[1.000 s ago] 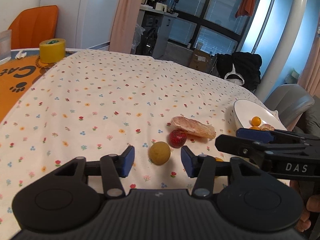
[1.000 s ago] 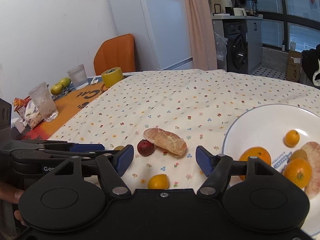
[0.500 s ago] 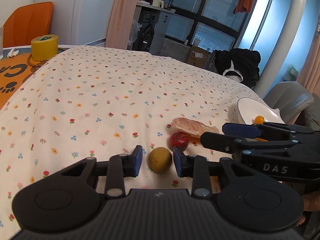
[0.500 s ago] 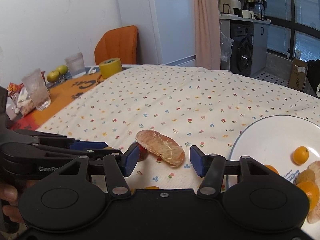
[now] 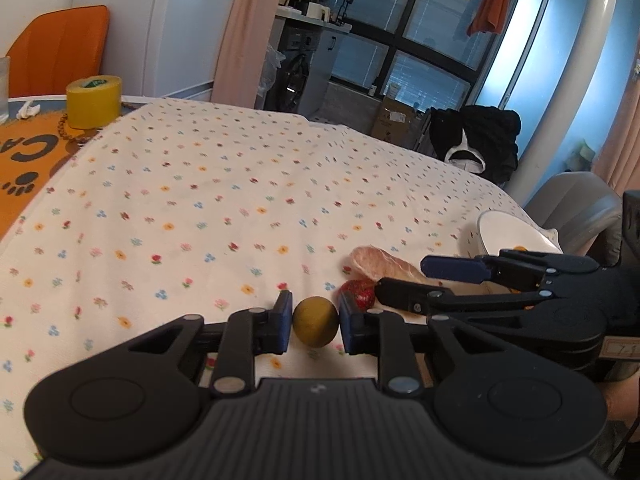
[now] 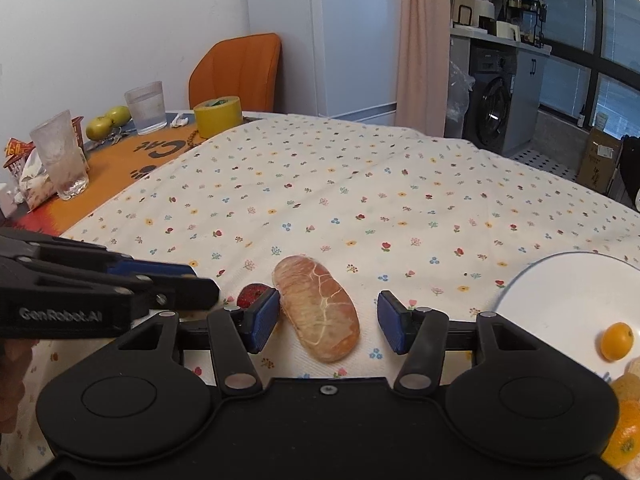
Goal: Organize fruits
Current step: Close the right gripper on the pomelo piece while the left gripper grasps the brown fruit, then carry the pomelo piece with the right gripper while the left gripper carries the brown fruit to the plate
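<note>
A round yellow-green fruit [image 5: 315, 326] sits on the flowered tablecloth, pressed between both blue pads of my left gripper [image 5: 315, 323], which is shut on it. Just right of it lies a red strawberry-like fruit [image 5: 358, 296] [image 6: 250, 294]. A long peeled citrus segment [image 6: 318, 308] [image 5: 380, 264] lies between the fingers of my open right gripper [image 6: 328, 324], its left pad close to the segment's side. The left gripper [image 6: 200, 280] reaches in from the left in the right wrist view. A white plate [image 6: 560, 292] at the right holds a small orange [image 6: 617, 341] and other citrus pieces [image 6: 626, 440].
A yellow tape roll [image 6: 218, 116], two glasses [image 6: 60, 156] [image 6: 146, 108] and green apples [image 6: 108, 120] stand on the orange mat at the far left. An orange chair [image 6: 236, 68] is behind the table. A grey chair [image 5: 572, 204] sits past the plate.
My left gripper's fingers have closed in on the yellow-green fruit. The right gripper has moved forward so that the citrus segment now lies between its fingers, which have narrowed a little.
</note>
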